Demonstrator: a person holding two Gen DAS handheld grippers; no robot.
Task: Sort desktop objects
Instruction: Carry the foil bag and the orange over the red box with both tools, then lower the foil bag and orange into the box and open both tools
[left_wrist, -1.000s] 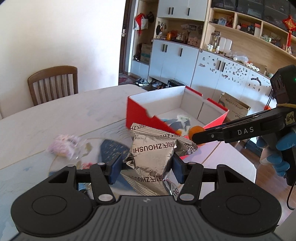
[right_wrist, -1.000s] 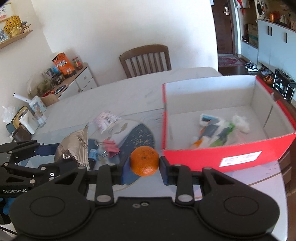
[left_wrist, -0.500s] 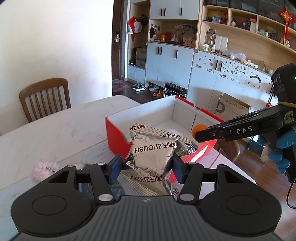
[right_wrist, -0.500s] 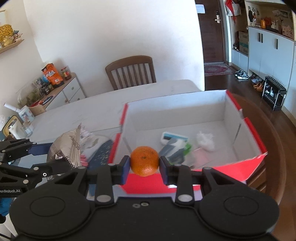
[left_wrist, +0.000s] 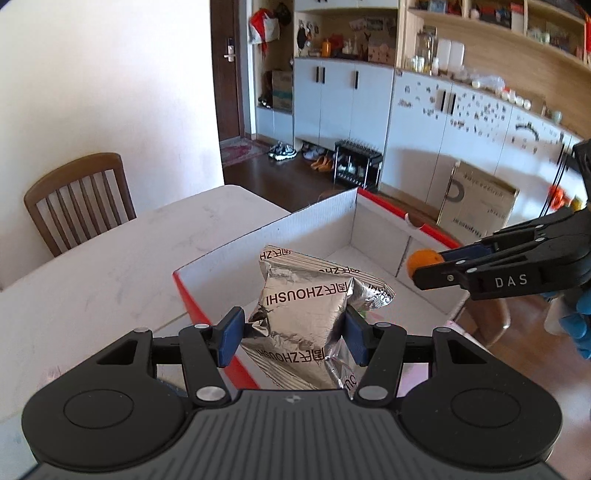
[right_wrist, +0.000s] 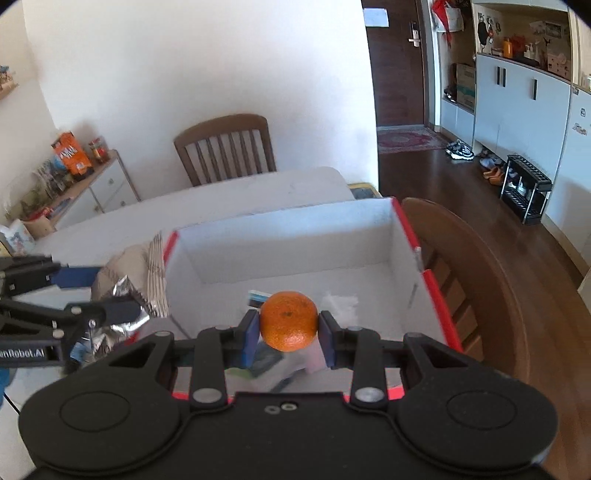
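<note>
A: So, how far along?

B: Some items already lie in the red box (right_wrist: 439, 317). The left gripper (left_wrist: 293, 334) clamps a foil packet (left_wrist: 306, 306), the right gripper (right_wrist: 289, 338) pinches an orange (right_wrist: 288, 320); both hover over it, unreleased.

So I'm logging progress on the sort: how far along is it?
Done: a few small items already lie in the red box. In hand: the left gripper holds a silver snack bag, the right gripper an orange, both over the box. Left: releasing both; the rest of the table is out of view.
</note>
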